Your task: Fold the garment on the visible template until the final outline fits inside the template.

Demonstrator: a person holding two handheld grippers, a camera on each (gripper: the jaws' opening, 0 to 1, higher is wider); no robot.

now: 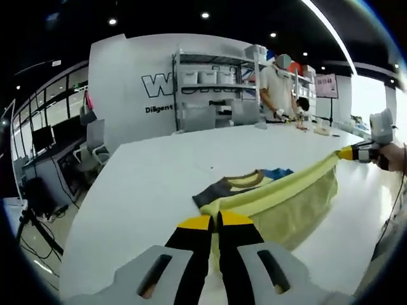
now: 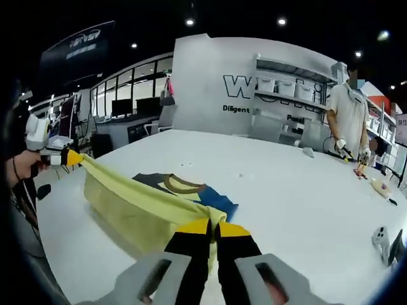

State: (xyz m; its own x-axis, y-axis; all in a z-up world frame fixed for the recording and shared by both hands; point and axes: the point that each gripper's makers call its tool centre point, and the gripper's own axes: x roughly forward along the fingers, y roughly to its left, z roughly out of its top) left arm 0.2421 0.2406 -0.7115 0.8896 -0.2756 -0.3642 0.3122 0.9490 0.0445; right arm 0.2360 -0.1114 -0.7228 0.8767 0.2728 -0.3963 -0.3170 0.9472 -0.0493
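- My left gripper (image 1: pixel 215 222) and right gripper (image 2: pixel 213 227) each pinch a corner of the yellow garment (image 1: pixel 283 206), jaws closed.
- Its held edge stretches taut between them, long axis gripper to gripper, the rest draping onto the white table (image 1: pixel 159 171).
- I see bare tabletop all around.
- A person (image 2: pixel 348 114) stands beyond, at the far edge.

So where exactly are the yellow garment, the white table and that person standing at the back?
yellow garment (image 1: pixel 280 206), left gripper view, on the hanging cloth.
white table (image 2: pixel 280 190), right gripper view, on a bare stretch of its top.
person (image 2: pixel 348 111), right gripper view, on the white shirt.
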